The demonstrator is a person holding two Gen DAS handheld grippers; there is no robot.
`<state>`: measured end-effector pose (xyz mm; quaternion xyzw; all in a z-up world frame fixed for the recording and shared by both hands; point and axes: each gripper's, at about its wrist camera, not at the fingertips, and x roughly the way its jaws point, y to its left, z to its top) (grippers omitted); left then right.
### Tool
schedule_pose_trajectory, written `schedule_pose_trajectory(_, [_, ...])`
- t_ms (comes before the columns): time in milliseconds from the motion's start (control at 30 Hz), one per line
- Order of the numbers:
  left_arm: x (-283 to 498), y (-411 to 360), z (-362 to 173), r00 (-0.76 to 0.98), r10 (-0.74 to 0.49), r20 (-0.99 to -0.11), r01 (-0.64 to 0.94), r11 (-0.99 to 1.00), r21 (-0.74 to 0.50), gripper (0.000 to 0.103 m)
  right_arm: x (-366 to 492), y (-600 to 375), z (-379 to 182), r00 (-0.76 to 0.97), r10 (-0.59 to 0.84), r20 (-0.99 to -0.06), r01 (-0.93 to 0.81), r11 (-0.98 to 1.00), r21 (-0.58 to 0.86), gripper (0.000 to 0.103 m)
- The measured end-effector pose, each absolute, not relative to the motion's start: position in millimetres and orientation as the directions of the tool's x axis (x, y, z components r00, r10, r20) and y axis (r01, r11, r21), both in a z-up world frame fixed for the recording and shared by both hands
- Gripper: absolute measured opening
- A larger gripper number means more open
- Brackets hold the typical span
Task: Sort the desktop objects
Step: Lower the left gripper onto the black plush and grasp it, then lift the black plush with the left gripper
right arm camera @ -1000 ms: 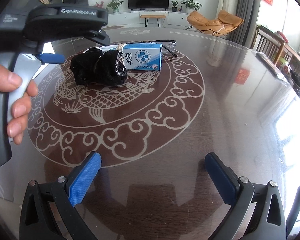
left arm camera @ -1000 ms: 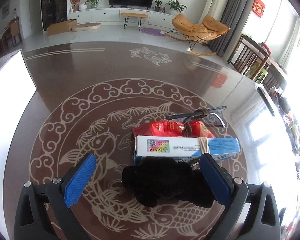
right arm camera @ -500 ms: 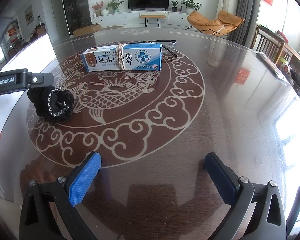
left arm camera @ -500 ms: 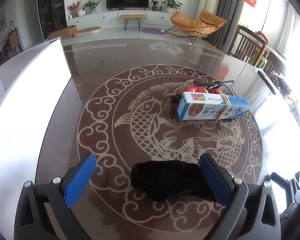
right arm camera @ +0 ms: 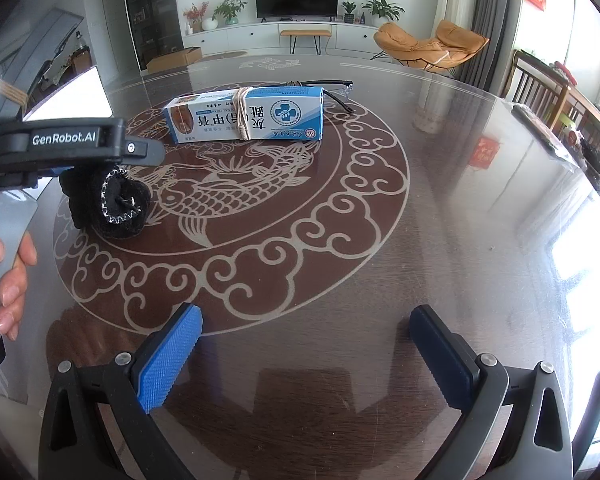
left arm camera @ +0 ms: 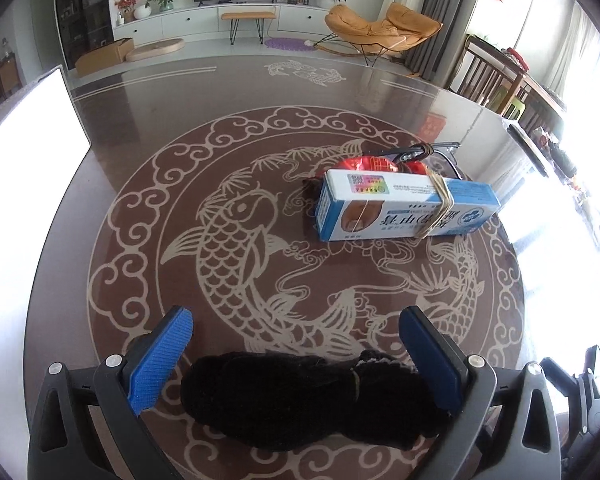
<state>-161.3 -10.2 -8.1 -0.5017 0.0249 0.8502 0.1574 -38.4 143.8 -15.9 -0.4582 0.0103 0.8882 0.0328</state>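
Note:
A rolled black sock (left arm camera: 312,400) lies on the table between my left gripper's (left arm camera: 296,344) blue pads, which stand wide apart and do not squeeze it. It also shows in the right wrist view (right arm camera: 112,204), under the left gripper's body (right arm camera: 64,148). A blue-and-white medicine box (left arm camera: 404,210) bound with a rubber band lies further out; it shows in the right wrist view too (right arm camera: 248,118). Behind it are a red packet (left arm camera: 376,163) and glasses (left arm camera: 432,150). My right gripper (right arm camera: 304,340) is open and empty over the table's near part.
The round glass-topped table (right arm camera: 440,200) has a koi and cloud pattern. A white board (left arm camera: 24,148) stands at its left edge. Dark items (right arm camera: 572,136) lie at the far right rim. A living room lies beyond.
The left gripper pulled back from the box, with the black sock staying between its open pads. The sock now lies away from the box. The right gripper stayed still.

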Motion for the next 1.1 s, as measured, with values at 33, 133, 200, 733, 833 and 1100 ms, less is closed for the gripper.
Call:
schedule_pose_trajectory(33, [-156.7, -15.3, -9.8, -0.441, 0.244, -0.864, -0.299, -0.947, -0.115, 0.103, -38.4, 143.8, -16.0, -0.578, 0.049, -0.815, -0.068, -0.998, -0.012, 0.103])
schedule_pose_trajectory(133, [-144.1, -30.3, -8.3, -0.430, 0.242, -0.870, -0.336, -0.937, -0.094, 0.103, -38.4, 143.7, -16.0, -0.578, 0.049, -0.815, -0.068, -0.998, -0.012, 0.103])
schedule_pose_trajectory(200, [-136.8, -38.4, -2.9, -0.441, 0.220, -0.870, -0.367, -0.929, -0.048, 0.103, -38.1, 142.3, -15.8, -0.578, 0.049, -0.815, -0.068, -0.998, -0.012, 0.103])
schedule_pose_trajectory(733, [-116.7, -78.4, 26.4, -0.490, 0.307, -0.816, -0.147, -0.952, -0.269, 0.103, -36.6, 138.9, -15.2, -0.578, 0.051, -0.814, -0.070, -0.997, -0.013, 0.103])
schedule_pose_trajectory(833, [-118.0, -60.9, 13.0, -0.474, 0.303, -0.826, -0.084, -0.950, -0.301, 0.103, -35.4, 140.2, -14.7, -0.579, 0.053, -0.814, -0.070, -0.997, -0.015, 0.103])
schedule_pose_trajectory(1100, [-121.5, -33.3, -19.9, -0.497, 0.100, -0.862, -0.077, -0.994, -0.071, 0.103, -41.4, 154.5, -15.2, -0.579, 0.053, -0.813, -0.078, -0.997, -0.010, 0.103])
